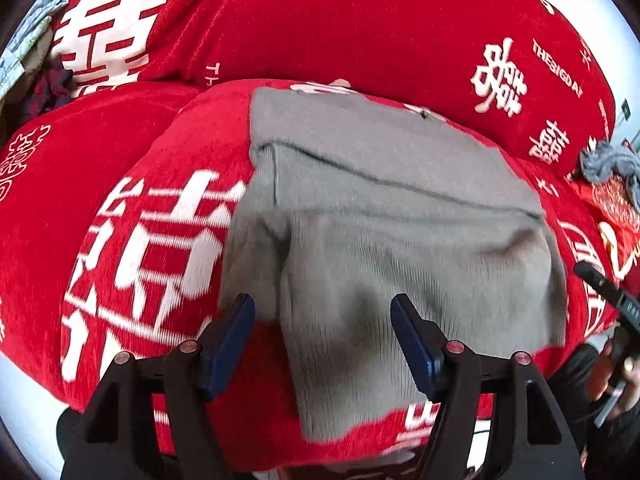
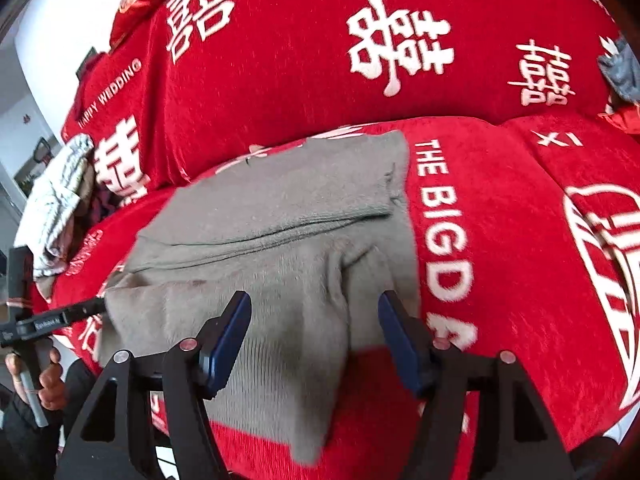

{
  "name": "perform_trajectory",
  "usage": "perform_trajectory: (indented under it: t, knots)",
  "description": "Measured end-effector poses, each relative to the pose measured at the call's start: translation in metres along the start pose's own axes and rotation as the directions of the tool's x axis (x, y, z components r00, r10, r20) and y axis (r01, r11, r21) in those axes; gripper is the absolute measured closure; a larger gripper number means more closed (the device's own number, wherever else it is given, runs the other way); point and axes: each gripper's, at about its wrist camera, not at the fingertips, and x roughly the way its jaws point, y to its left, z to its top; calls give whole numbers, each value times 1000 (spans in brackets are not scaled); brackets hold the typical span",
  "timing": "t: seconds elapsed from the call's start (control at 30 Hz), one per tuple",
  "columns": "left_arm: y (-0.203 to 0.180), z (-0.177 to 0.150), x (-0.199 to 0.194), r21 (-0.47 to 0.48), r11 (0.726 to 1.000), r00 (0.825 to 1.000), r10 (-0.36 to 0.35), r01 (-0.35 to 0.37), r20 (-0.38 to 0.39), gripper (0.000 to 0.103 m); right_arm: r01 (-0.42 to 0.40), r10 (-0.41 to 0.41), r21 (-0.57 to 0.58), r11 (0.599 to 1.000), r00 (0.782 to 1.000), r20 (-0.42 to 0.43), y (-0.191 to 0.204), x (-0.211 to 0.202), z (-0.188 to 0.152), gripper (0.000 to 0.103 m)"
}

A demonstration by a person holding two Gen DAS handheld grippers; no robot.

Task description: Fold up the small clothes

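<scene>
A grey knit garment (image 1: 392, 216) lies partly folded on a red cushion with white characters (image 1: 132, 240); its near end hangs over the cushion's front edge. My left gripper (image 1: 322, 316) is open above the garment's near left part, holding nothing. In the right wrist view the same garment (image 2: 280, 240) lies folded across the cushion (image 2: 500, 260). My right gripper (image 2: 314, 316) is open over the garment's near right part, empty. The left gripper's tip (image 2: 80, 310) shows at the garment's left edge there, and the right gripper (image 1: 604, 284) shows at the right edge of the left wrist view.
A red sofa backrest (image 1: 320, 20) rises behind the cushion. A pale crumpled cloth (image 2: 56, 208) lies at the sofa's left end, with dark fabric (image 1: 48, 88) beside it. A grey-blue cloth (image 1: 608, 164) lies at the right end. A white floor or wall shows beyond.
</scene>
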Motion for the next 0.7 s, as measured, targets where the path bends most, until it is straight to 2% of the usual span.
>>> perform_trajectory:
  t: [0.1, 0.23, 0.27, 0.3, 0.37, 0.4, 0.43, 0.5, 0.7]
  knots:
    - [6, -13, -1, -30, 999, 1000, -23, 23, 2, 32, -36, 37, 46, 998, 999, -29, -13, -1, -11, 33]
    - [5, -18, 11, -54, 998, 998, -45, 43, -40, 33, -71, 75, 55, 996, 996, -58, -11, 10, -17, 36]
    - [3, -17, 13, -51, 998, 998, -45, 43, -41, 43, -97, 101, 62, 993, 992, -75, -9, 17, -17, 37]
    - [0, -16, 16, -48, 998, 998, -50, 48, -48, 60, -115, 122, 69, 991, 988, -96, -8, 25, -17, 43]
    - [-4, -13, 24, -51, 997, 995, -60, 56, -84, 80, -137, 147, 73, 988, 978, -151, -5, 40, -20, 60]
    - [-6, -13, 25, -49, 997, 994, -66, 62, -87, 89, -131, 138, 54, 990, 978, -158, -1, 43, -22, 78]
    - [-7, -14, 24, -42, 997, 994, -66, 62, -84, 90, -130, 135, 40, 991, 979, -154, 2, 43, -24, 87]
    - [-14, -17, 16, -9, 999, 998, -34, 34, -53, 91, -150, 153, 32, 988, 978, -138, 7, 34, -27, 95]
    - [-25, -17, -19, 50, 997, 998, -56, 54, 42, 91, -235, 235, -4, 972, 972, -31, 17, -15, -24, 96]
